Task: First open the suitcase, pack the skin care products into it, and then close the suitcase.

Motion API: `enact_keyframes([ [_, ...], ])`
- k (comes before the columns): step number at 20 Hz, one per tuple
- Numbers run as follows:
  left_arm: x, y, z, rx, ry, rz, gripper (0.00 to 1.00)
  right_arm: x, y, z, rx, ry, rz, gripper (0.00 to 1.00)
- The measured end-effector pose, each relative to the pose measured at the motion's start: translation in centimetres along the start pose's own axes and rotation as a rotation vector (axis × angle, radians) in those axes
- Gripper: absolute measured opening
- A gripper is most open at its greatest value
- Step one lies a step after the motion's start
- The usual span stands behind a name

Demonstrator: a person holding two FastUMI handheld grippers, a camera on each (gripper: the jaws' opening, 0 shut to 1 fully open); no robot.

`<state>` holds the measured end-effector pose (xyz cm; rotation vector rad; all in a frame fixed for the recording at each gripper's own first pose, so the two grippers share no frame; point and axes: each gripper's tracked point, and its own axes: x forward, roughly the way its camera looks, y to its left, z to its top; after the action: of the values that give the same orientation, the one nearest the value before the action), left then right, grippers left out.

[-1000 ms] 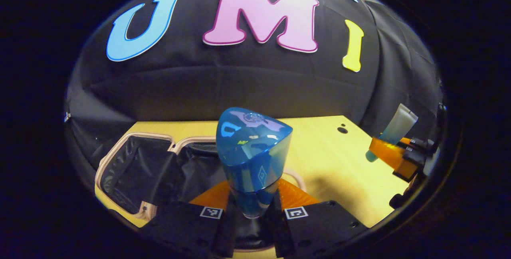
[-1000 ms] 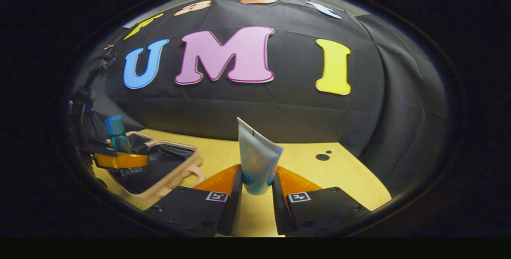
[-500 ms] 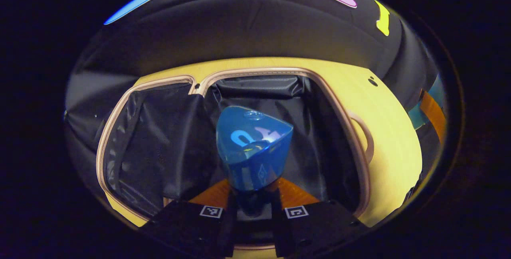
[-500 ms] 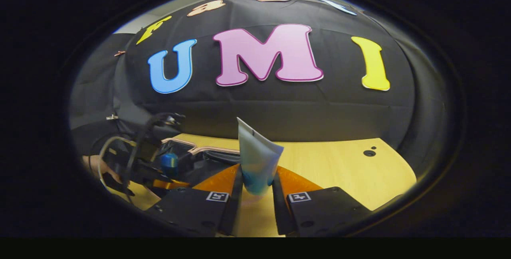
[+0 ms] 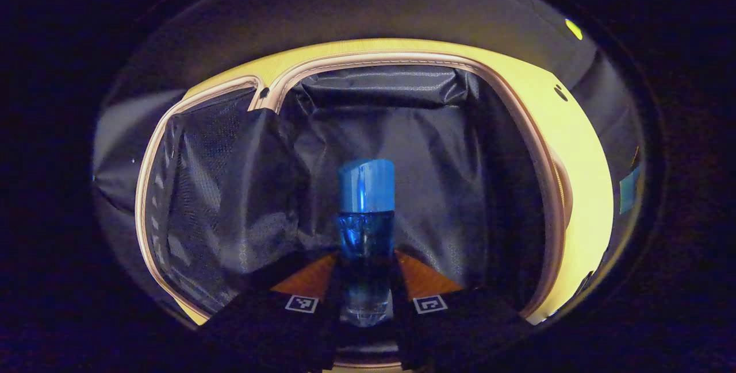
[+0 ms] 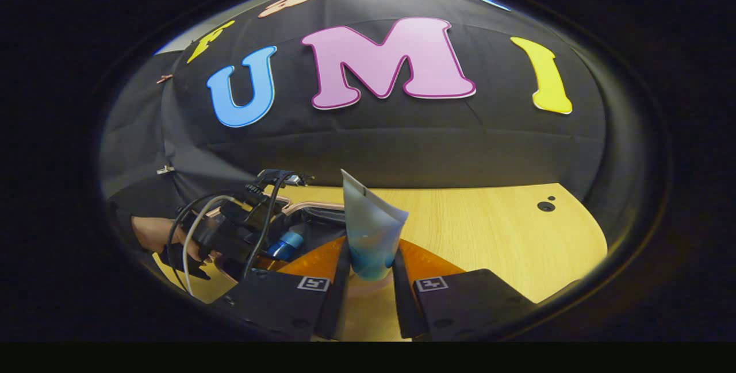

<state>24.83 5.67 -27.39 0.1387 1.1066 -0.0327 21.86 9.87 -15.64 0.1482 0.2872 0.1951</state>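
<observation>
Suitcase: soft case with a pale pink zipped rim (image 5: 540,149) and dark shiny fabric lining, lying open on the table; seen from above in the left gripper view; its two halves lie side by side, the left half faced with dark mesh; in the right gripper view its rim (image 6: 313,207) shows low at the left
Blue bottle: translucent blue bottle with a lighter blue cap (image 5: 366,229), cap pointing away from the camera; held over the lining of the right half; whether it touches the lining I cannot tell; in the right gripper view its cap (image 6: 286,245) shows beside the case rim
Left gripper: fingers clamped on the blue bottle's lower body (image 5: 365,303), one on each side; in the right gripper view it (image 6: 270,252) sits low at the left with black cables, a hand (image 6: 152,235) behind it
Tube: pale grey-white squeeze tube with a blue lower end (image 6: 370,229), standing upright, flat crimped end up
Right gripper: fingers pressed on both sides of the tube's blue end (image 6: 371,281); held above the table, right of the case
Table: light yellow wooden top (image 6: 489,235), with small dark holes near its far right corner; in the left gripper view it (image 5: 581,154) borders the case rim
</observation>
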Motion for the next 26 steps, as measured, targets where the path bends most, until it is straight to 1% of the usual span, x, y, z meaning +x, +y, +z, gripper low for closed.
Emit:
enact_keyframes([
  [1, -0.4, 0.0, 0.1, -0.004, -0.008, 0.002, 0.46, 0.0, 0.2, 0.0, -0.009, 0.009, 0.002, 0.39],
  [2, -0.4, 0.0, 0.2, -0.01, -0.017, 0.0, 0.52, 0.0, 0.4, -0.1, -0.016, 0.019, 0.007, 0.39],
  [3, -0.8, -0.1, 0.4, -0.022, -0.04, -0.003, 0.5, 0.1, 1.0, -0.3, -0.017, 0.034, 0.017, 0.39],
  [5, -3.0, 0.1, 1.4, -0.046, -0.14, -0.009, 0.51, 0.5, 2.6, -0.9, 0.008, 0.073, 0.042, 0.39],
  [6, -4.8, 0.5, 2.1, -0.055, -0.211, -0.005, 0.63, 0.9, 3.4, -1.2, 0.022, 0.09, 0.051, 0.34],
  [7, -6.7, 1.2, 2.8, -0.056, -0.284, 0.008, 0.67, 1.4, 4.1, -1.5, 0.029, 0.109, 0.056, 0.39],
  [8, -8.6, 2.2, 2.9, -0.054, -0.343, 0.043, 0.74, 2.1, 4.7, -2.0, 0.026, 0.132, 0.058, 0.39],
  [9, -10.6, 3.5, 2.7, -0.057, -0.384, 0.091, 0.75, 2.8, 5.4, -2.7, 0.02, 0.156, 0.061, 0.39],
  [10, -12.6, 4.3, 2.4, -0.063, -0.426, 0.115, 0.76, 3.6, 6.1, -3.6, 0.025, 0.189, 0.061, 0.39],
  [11, -14.8, 4.8, 2.0, -0.075, -0.47, 0.118, 0.76, 4.3, 6.3, -4.7, 0.031, 0.226, 0.06, 0.39],
  [13, -18.3, 4.5, 1.0, -0.104, -0.532, 0.09, 0.76, 5.7, 7.2, -7.0, 0.044, 0.301, 0.046, 0.39],
  [16, -20.1, 4.1, -1.6, -0.11, -0.547, 0.025, 0.77, 7.3, 9.0, -10.8, 0.106, 0.429, 0.036, 0.39],
  [17, -20.4, 4.3, -2.3, -0.117, -0.546, 0.02, 0.77, 7.5, 9.6, -11.8, 0.114, 0.458, 0.037, 0.39],
  [19, -20.8, 4.3, -3.6, -0.143, -0.538, -0.005, 0.76, 8.1, 10.1, -13.1, 0.116, 0.493, 0.011, 0.39],
  [20, -20.8, 3.9, -4.2, -0.171, -0.527, -0.04, 0.77, 8.3, 10.2, -13.5, 0.117, 0.509, -0.006, 0.39],
  [21, -21.1, 3.8, -4.7, -0.199, -0.52, -0.067, 0.76, 8.3, 10.1, -13.8, 0.118, 0.529, -0.03, 0.39],
  [22, -21.3, 3.8, -5.0, -0.223, -0.518, -0.08, 0.75, 8.5, 10.0, -14.0, 0.115, 0.535, -0.049, 0.39],
  [23, -21.2, 4.4, -5.4, -0.241, -0.514, -0.074, 0.75, 8.4, 9.8, -14.0, 0.111, 0.536, -0.071, 0.32],
  [24, -20.9, 5.5, -5.8, -0.256, -0.51, -0.056, 0.75, 8.5, 9.8, -13.7, 0.111, 0.528, -0.078, 0.5],
  [25, -20.6, 6.8, -6.1, -0.268, -0.508, -0.035, 0.75, 8.8, 9.6, -13.8, 0.103, 0.524, -0.091, 0.5],
  [26, -20.2, 7.9, -6.3, -0.278, -0.508, -0.024, 0.75, 8.7, 9.7, -13.7, 0.104, 0.524, -0.09, 0.43],
])
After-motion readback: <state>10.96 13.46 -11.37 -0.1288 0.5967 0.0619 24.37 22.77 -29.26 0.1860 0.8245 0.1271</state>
